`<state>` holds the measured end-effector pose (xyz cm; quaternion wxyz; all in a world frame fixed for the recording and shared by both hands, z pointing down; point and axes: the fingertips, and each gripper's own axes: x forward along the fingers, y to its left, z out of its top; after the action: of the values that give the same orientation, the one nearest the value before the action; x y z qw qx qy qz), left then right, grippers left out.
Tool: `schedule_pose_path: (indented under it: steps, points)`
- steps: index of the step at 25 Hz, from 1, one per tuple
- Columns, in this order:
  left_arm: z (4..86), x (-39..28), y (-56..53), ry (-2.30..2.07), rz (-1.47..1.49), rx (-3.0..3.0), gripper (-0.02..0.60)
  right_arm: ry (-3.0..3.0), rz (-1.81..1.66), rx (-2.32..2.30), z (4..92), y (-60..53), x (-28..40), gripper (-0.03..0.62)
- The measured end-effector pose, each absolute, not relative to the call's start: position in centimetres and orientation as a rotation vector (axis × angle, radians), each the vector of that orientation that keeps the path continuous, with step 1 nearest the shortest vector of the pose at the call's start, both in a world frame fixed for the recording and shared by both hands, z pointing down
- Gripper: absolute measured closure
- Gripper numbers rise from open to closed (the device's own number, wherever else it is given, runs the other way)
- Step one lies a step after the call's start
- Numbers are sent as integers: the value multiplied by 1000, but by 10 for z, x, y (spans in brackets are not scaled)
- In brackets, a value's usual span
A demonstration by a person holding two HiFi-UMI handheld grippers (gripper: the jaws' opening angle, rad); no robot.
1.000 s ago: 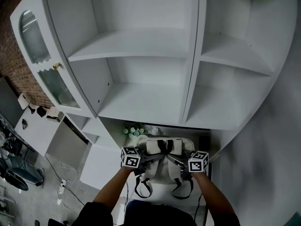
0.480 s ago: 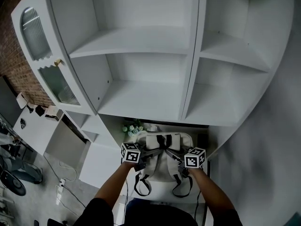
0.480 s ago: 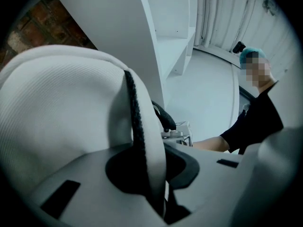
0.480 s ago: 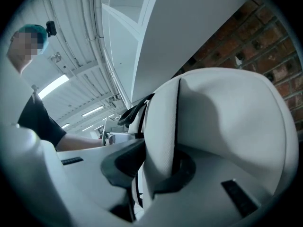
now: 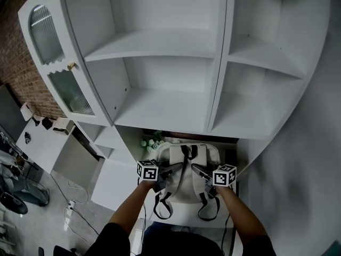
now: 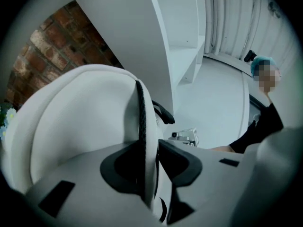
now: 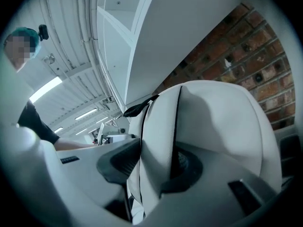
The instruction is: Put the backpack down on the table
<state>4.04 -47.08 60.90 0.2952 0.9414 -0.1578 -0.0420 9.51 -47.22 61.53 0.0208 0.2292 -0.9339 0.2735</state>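
Both pairs of jaws have just been opening. A second ago the left gripper point(image 5: 166, 170) and right gripper point(image 5: 195, 169) were pinched tight on the backpack point(image 5: 187, 159). Now each stands apart, with a strap still running between its pads but, as far as I can see, no longer squeezed. The left strap point(image 6: 142, 126) hangs close to one pad. The right strap point(image 7: 158, 141) sits loosely in a wider gap. The backpack has stayed where it was while the grip came off, so I take it that its weight is now on the table point(image 5: 184, 218).

The put-down looks all but done to me. What seems left is to draw both grippers back off the straps without snagging them (a caught strap could tug the backpack forward).

The backpack sits in the recess under the lowest shelf point(image 5: 160, 113), its strap side turned toward the person. Some flowers point(image 5: 151, 142) are just beside its far left corner and a brick wall point(image 6: 52, 46) is behind it. It is pale, nearly white, soft and padded, with a rounded top. It has black piping along the strap edges and a black carry handle at the top. It appears to stand upright, though I can't tell whether it leans back slightly. The lower strap loops dangle over the table's near edge.
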Motion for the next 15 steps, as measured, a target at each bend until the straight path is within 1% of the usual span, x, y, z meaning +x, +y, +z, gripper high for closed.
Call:
schedule_pose_path:
  steps: [3,15]
  points:
    - [616,31,-474,-496,-117,2468,466,-2860,857,778,626,-472,102,437]
    - [620,18,-471,-606,-57,2459,429,-2810,833,925,635,-469,135,428]
